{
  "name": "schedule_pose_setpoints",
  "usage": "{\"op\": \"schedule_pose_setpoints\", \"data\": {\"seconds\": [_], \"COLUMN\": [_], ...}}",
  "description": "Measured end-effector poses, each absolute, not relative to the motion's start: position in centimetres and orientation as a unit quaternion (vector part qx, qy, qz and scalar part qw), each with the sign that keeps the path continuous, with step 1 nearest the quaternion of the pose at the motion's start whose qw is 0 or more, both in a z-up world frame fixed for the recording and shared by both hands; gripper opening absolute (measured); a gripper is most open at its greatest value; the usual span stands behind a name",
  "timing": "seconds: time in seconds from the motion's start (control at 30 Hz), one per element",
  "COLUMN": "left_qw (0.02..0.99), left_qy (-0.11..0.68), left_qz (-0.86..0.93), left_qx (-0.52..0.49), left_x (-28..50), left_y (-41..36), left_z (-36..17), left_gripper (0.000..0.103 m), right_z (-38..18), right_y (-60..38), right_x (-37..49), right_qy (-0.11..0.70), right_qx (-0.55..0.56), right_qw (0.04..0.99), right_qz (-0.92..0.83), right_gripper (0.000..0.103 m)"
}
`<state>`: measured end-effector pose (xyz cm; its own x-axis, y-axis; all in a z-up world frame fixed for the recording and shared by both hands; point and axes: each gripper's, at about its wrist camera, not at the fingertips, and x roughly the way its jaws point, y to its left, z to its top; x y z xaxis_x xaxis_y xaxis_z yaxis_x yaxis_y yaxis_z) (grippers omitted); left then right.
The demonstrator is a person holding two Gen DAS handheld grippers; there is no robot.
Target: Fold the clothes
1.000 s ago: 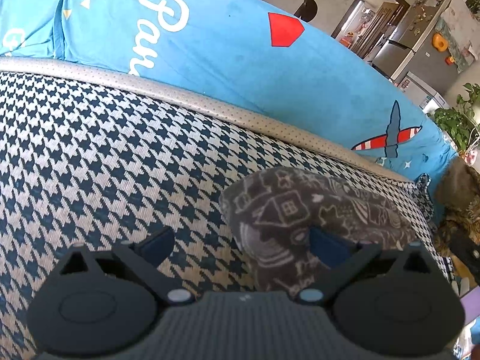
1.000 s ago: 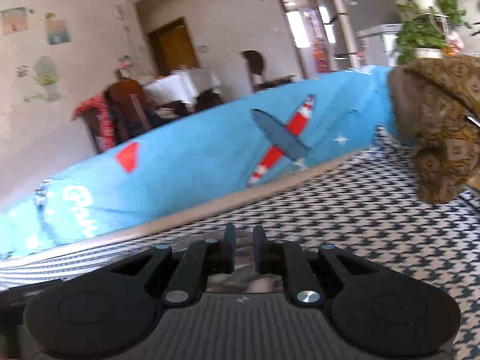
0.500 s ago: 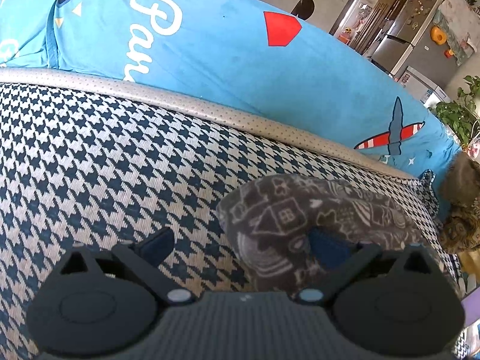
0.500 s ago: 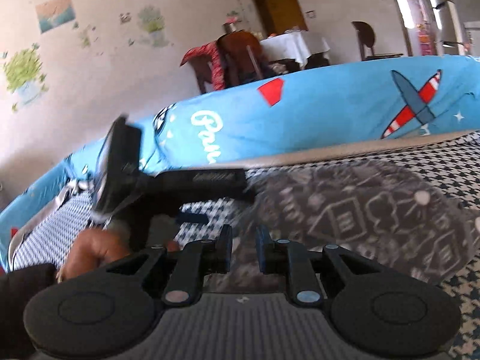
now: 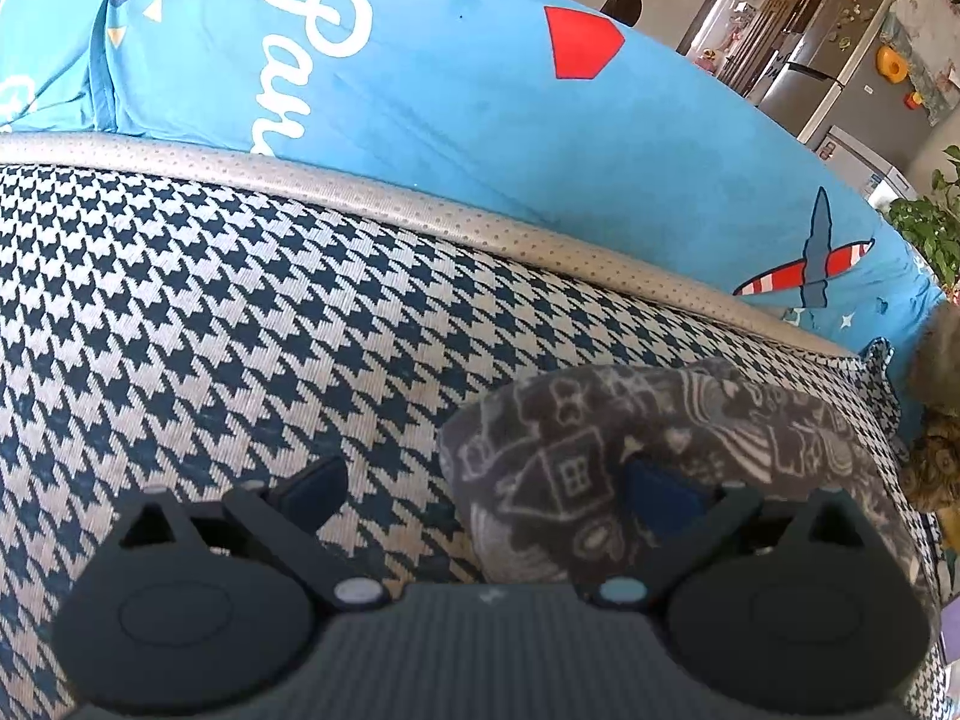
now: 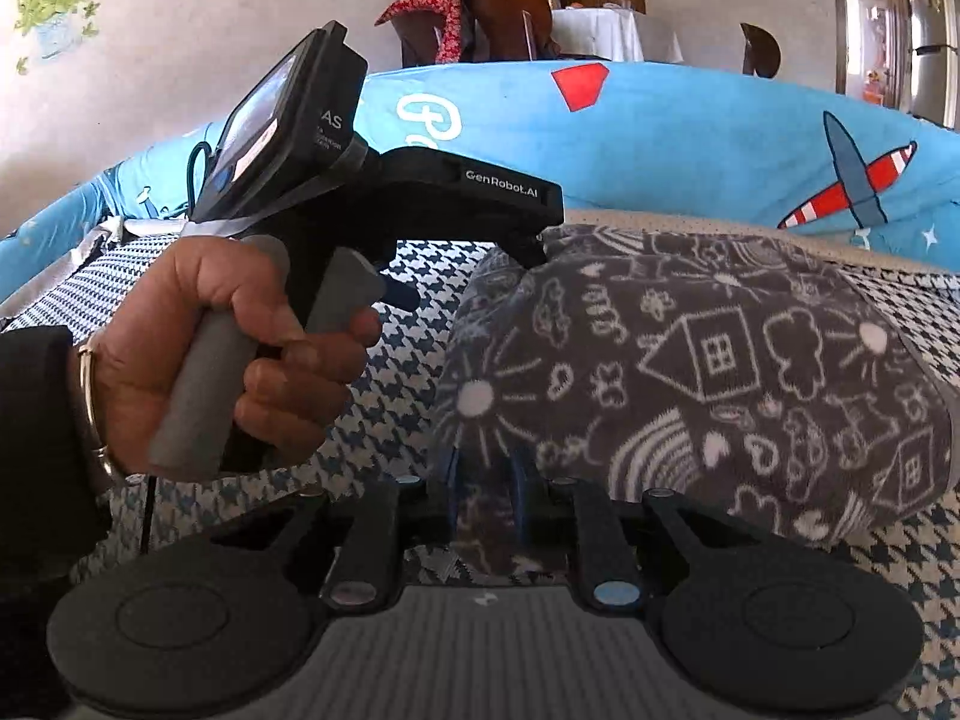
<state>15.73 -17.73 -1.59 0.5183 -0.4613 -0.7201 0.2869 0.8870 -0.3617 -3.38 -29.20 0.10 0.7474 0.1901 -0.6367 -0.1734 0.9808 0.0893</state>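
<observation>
A grey garment (image 6: 708, 372) printed with white doodles of houses, clouds and suns lies bunched on a houndstooth-patterned cushion (image 5: 210, 324), near its right end in the left wrist view. Behind the cushion runs a beige dotted trim (image 5: 420, 204) and a bright blue cover (image 5: 480, 108) with white lettering, a red shape and a red-and-white striped aeroplane.

The left hand-held gripper (image 5: 486, 492) is spread wide: its left finger stands over bare houndstooth fabric, while its right finger is tucked into a fold of the garment, which does not look pinched.

The right hand-held gripper (image 6: 483, 498) is nearly closed, its two blue-padded fingers clamping the near edge of the grey garment between them.

In the right wrist view a person's hand (image 6: 216, 354), wearing a bangle and a dark sleeve, grips the grey handle of the left device, whose black body reaches to the garment's far edge.

A brown patterned cloth (image 5: 936, 456) shows at the far right of the cushion.
</observation>
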Motion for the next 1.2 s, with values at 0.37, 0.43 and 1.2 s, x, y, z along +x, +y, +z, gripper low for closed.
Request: {"op": "schedule_pose_setpoints", "data": {"seconds": [0.37,0.43,1.2], "left_qw": [0.852,0.850,0.879], "left_qy": [0.463,0.464,0.403], "left_qz": [-0.212,-0.213,-0.240], "left_qx": [-0.119,-0.129,-0.088], "left_x": [16.7,16.8,13.9], "left_y": [-17.3,-17.0,-18.9], "left_z": [-2.4,-2.2,0.7], "left_gripper": [0.103,0.103,0.103], "right_z": [-0.3,-0.2,2.3], "right_y": [-29.0,-29.0,-34.5], "right_x": [-3.6,-3.6,-3.4], "right_qy": [0.342,0.343,0.246], "right_qx": [-0.008,-0.009,0.063], "right_qw": [0.934,0.934,0.967], "right_qz": [0.104,0.105,0.005], "right_gripper": [0.017,0.017,0.024]}}
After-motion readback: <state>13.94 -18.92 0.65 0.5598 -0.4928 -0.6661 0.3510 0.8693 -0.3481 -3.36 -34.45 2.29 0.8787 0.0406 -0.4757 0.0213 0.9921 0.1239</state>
